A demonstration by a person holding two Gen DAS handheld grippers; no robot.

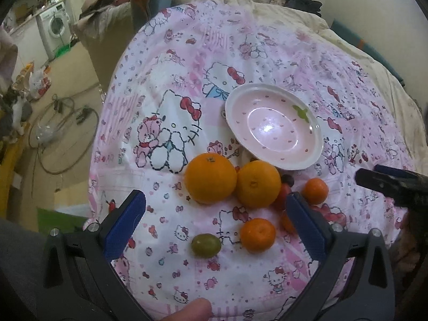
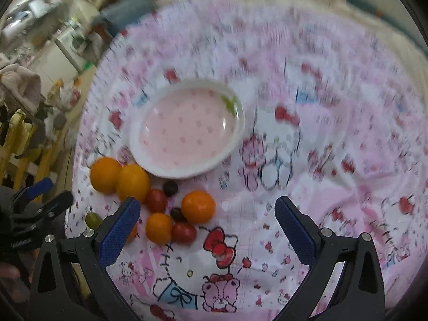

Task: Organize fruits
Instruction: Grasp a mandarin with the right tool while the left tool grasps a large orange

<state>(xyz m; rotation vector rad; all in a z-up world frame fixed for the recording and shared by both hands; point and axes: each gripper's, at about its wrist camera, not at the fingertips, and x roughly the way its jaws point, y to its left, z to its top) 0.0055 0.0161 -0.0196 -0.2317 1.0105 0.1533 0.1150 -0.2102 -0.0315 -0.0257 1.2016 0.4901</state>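
A pink dotted bowl (image 1: 272, 127) sits empty on the Hello Kitty cloth; it also shows in the right wrist view (image 2: 187, 128). In front of it lie two large oranges (image 1: 210, 178) (image 1: 258, 183), small mandarins (image 1: 257, 235) (image 1: 315, 191), a green grape (image 1: 206, 245), red cherry tomatoes (image 2: 156, 200) (image 2: 184, 232) and dark grapes (image 2: 170, 188). My left gripper (image 1: 215, 208) is open, above the fruit, with the grape and a mandarin between its fingers. My right gripper (image 2: 207, 215) is open and empty, right of the fruit pile; it shows at the right edge of the left wrist view (image 1: 388, 184).
The pink patterned cloth (image 1: 187, 67) covers a bed-like surface with cream bedding (image 1: 294, 16) behind. The cloth's left edge drops to a floor with cables (image 1: 61, 123) and a washing machine (image 1: 54, 26). The right wrist view is motion-blurred.
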